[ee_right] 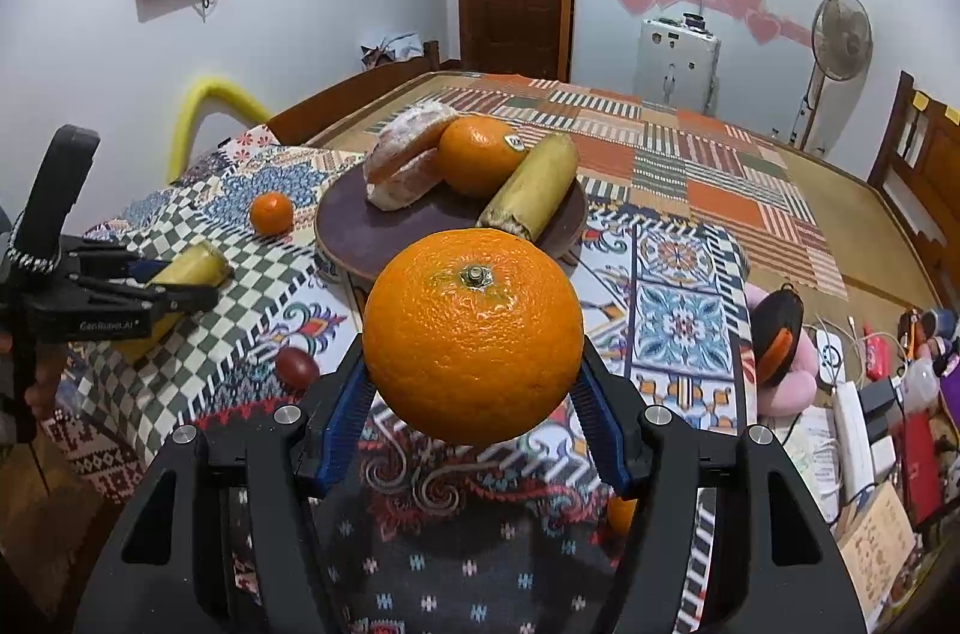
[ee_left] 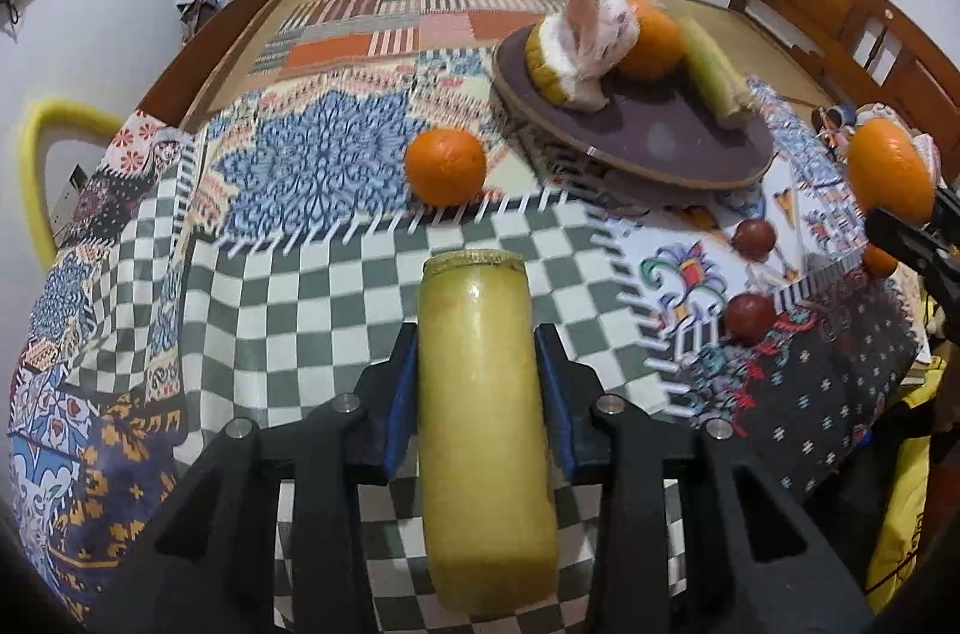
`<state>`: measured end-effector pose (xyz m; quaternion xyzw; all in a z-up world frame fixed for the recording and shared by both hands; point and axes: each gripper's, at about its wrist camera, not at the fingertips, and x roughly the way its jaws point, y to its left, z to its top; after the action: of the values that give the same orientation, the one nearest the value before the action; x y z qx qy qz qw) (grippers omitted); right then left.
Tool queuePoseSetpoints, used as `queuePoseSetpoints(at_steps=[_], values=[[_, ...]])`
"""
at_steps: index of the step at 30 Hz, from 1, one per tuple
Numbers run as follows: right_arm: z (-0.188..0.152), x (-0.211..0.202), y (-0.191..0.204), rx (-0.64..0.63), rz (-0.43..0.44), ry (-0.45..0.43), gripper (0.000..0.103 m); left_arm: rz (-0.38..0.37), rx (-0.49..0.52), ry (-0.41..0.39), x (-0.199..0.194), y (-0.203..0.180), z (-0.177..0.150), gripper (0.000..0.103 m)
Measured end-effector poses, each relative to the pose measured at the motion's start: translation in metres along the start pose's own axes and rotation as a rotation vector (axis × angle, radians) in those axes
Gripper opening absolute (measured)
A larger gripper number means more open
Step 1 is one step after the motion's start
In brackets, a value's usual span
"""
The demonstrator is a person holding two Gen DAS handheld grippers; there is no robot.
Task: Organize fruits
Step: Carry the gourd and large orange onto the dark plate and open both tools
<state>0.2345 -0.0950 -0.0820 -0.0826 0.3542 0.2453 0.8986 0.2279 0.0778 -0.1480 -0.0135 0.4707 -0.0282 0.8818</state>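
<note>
Left tongs (ee_left: 480, 382) clamp a yellow sugarcane piece (ee_left: 483, 430) over the worktop (ee_left: 336, 292); right tongs (ee_right: 474, 394) clamp a big orange (ee_right: 473, 334). Brown plate (ee_right: 354, 229) holds pomelo (ee_right: 405, 154), orange, cane; loose small orange (ee_left: 445, 166) sits near its rim.

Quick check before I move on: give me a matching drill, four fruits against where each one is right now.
Things:
1. big orange
2. yellow-green stalk piece
3. peeled pomelo
4. small orange

Places:
A. on the brown plate
B. in the right claw
C. loose on the tablecloth
D. in the left claw

Pairs: 1-B, 2-D, 3-A, 4-C
</note>
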Motion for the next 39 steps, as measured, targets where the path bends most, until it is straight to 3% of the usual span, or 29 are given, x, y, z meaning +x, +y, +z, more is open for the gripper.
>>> queuePoseSetpoints(at_steps=[13, 24, 39], values=[[0.027, 0.02, 0.0, -0.004, 0.002, -0.031, 0.06, -0.107, 0.048, -0.168, -0.036, -0.03, 0.05, 0.036], [0.041, 0.036, -0.008, -0.011, -0.02, -0.033, 0.06, -0.152, 0.09, -0.235, -0.02, -0.066, 0.093, 0.036], [0.054, 0.056, -0.005, -0.074, -0.023, -0.016, 0.06, -0.169, 0.085, -0.178, 0.022, -0.078, 0.128, 0.037]])
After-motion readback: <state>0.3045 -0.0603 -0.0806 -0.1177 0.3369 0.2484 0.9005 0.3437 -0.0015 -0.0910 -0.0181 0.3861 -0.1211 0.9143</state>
